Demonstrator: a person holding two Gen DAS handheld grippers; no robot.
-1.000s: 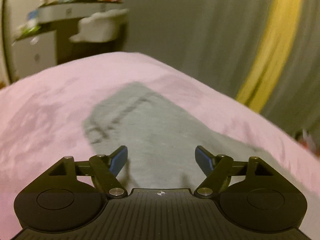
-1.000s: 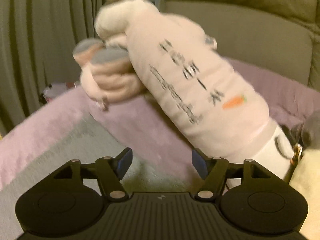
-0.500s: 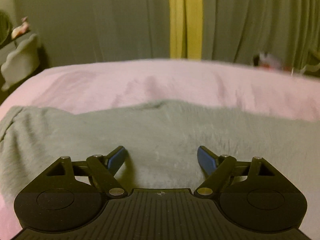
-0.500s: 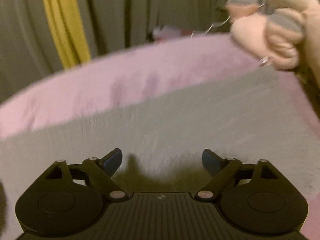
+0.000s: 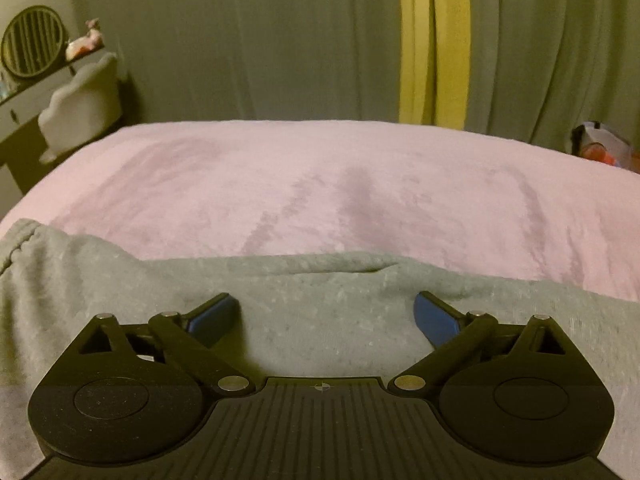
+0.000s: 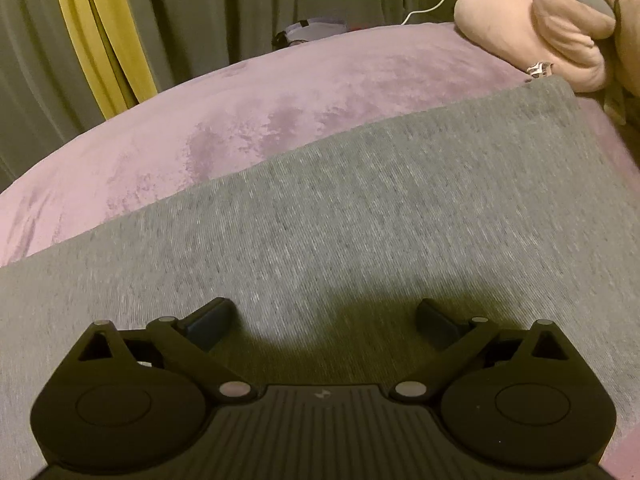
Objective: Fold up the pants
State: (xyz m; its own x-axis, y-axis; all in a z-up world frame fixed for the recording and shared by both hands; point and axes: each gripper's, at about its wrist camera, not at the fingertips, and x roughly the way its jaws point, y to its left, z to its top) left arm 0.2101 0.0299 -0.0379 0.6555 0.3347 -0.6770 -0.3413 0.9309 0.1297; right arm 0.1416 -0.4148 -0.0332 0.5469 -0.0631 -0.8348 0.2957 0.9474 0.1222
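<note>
Currently, what we see:

- Grey sweatpants [image 5: 320, 304] lie spread flat on the bed, on a pink plush blanket [image 5: 320, 184].
- In the left wrist view, the pants fill the near part; their far edge runs across mid-frame with a small fold or slit in it, just ahead of the gripper.
- At far left the pants end in a gathered, rolled edge [image 5: 20, 236]; we cannot tell whether it is a waistband or a cuff.
- Our left gripper [image 5: 326, 312] has its jaws spread wide with nothing between them, only grey fabric showing below. We cannot tell whether the blue fingertips [image 5: 216, 316] touch the cloth.
- In the right wrist view, the sweatpants [image 6: 360, 220] run as a broad flat band to the upper right, ending in a straight hem near a pink plush toy [image 6: 532, 28].
- Our right gripper [image 6: 324, 316] is also wide apart and holds nothing. It casts a shadow on the fabric right under it, so it is close above; contact is unclear.
- The blanket [image 6: 240, 112] shows beyond the far edge of the pants.
- Background: grey curtains with a yellow panel [image 5: 434, 48], and a round fan [image 5: 32, 46] on a shelf at left.
- A white cable [image 6: 432, 4] runs behind the plush toy.
</note>
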